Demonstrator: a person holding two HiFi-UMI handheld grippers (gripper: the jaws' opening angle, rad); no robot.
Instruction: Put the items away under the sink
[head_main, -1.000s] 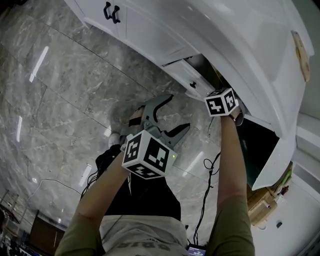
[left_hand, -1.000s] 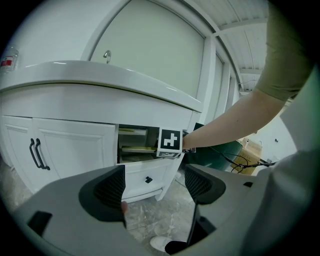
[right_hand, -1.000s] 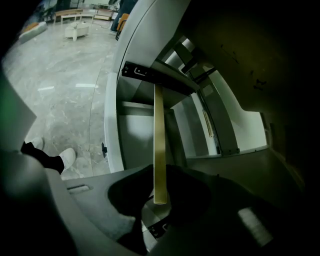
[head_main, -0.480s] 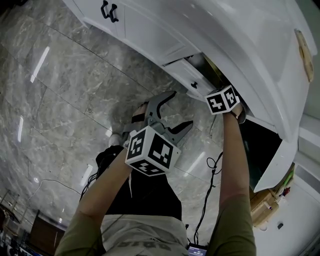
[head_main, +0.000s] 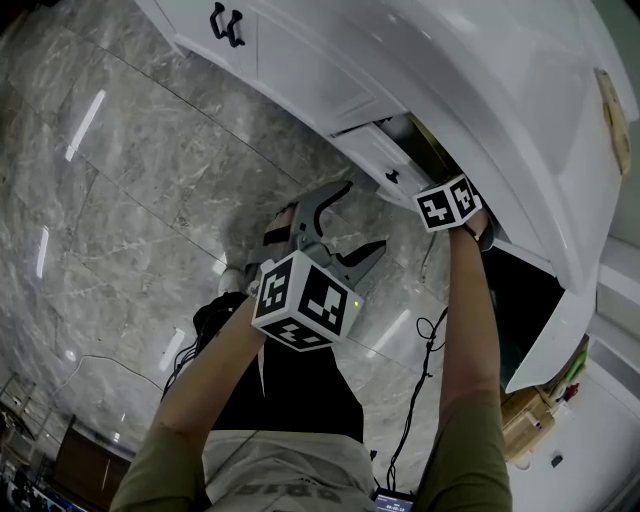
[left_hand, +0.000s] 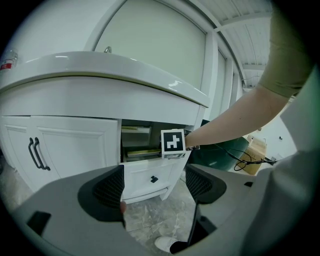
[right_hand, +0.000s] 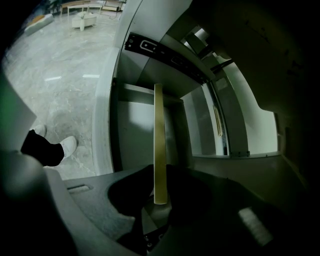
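My right gripper (right_hand: 159, 192) is shut on a thin, flat yellowish item (right_hand: 158, 145), seen edge-on and pointing into the open drawer (right_hand: 145, 105) of the white sink cabinet (head_main: 470, 70). In the head view only its marker cube (head_main: 446, 203) shows at the drawer's mouth; the jaws are hidden inside. The left gripper view shows that cube (left_hand: 173, 142) in front of the drawer, with flat yellowish things (left_hand: 142, 151) lying in it. My left gripper (head_main: 366, 215) hangs open over the floor, away from the cabinet, its pads (left_hand: 112, 186) bare.
The drawer front (head_main: 372, 158) has a black knob (head_main: 392, 176). Shut cabinet doors with black handles (head_main: 228, 25) stand to the left. An open white door (head_main: 548, 325) and dark cupboard opening are on the right. A cable (head_main: 420, 335) and a brown box (head_main: 525, 420) lie on the marble floor.
The right gripper has sunk a little at the drawer's mouth, still holding the flat item. The left gripper has stayed where it was, open.
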